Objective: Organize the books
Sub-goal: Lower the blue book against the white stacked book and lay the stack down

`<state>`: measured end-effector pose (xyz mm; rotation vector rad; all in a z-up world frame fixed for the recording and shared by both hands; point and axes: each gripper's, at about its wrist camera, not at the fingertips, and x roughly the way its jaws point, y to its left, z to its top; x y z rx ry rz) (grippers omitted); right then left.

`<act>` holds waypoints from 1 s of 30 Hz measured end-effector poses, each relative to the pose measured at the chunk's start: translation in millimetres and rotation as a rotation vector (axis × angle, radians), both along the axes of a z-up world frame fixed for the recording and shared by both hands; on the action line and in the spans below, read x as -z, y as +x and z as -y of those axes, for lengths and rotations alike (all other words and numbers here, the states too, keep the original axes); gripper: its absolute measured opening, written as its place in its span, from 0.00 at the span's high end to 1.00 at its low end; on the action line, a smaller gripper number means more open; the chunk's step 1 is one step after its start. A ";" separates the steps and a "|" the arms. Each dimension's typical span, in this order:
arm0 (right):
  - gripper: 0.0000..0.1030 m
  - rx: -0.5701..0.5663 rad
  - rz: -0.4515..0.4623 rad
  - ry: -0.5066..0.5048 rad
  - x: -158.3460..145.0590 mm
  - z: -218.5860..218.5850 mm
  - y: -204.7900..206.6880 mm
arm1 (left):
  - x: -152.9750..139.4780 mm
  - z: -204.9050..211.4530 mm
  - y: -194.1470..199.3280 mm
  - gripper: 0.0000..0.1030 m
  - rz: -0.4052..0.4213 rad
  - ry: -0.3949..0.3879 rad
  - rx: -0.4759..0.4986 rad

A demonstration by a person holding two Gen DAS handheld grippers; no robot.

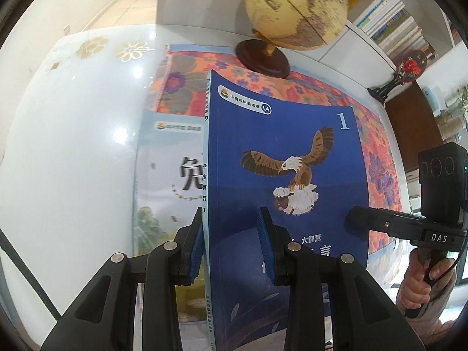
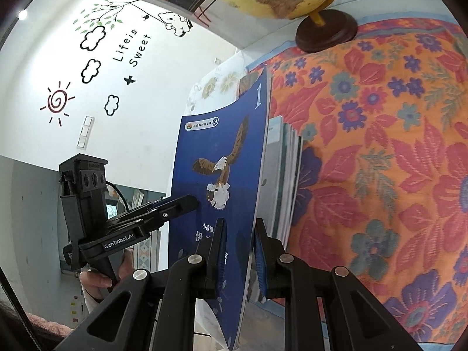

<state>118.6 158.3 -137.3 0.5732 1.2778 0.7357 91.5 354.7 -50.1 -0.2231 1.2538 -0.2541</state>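
Left wrist view: both grippers, left and right, have their fingers nearly closed on the blue book, held upright mid-frame above the stack. Keep both grips firm and lower it squarely onto the stack.

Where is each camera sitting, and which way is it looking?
Left wrist view: sits on the left tongs, looks down along them at the blue book they pinch; the person's other hand shows.
Right wrist view: sits on the right tongs, looks down at the same book's other edge; the left-side hand shows.
Both share the book, the globe and the flowery cloth.
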 end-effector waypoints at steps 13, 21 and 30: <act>0.80 -0.031 -0.039 -0.021 16.7 -28.9 10.6 | 22.1 -29.6 6.4 0.70 -0.036 -0.011 -0.055; 0.80 -0.033 -0.071 -0.035 28.9 -42.9 16.0 | 35.1 -36.7 13.7 0.70 -0.050 0.005 -0.064; 0.80 -0.019 -0.088 -0.065 39.8 -47.8 20.5 | 36.8 -48.8 15.8 0.68 -0.060 -0.036 -0.079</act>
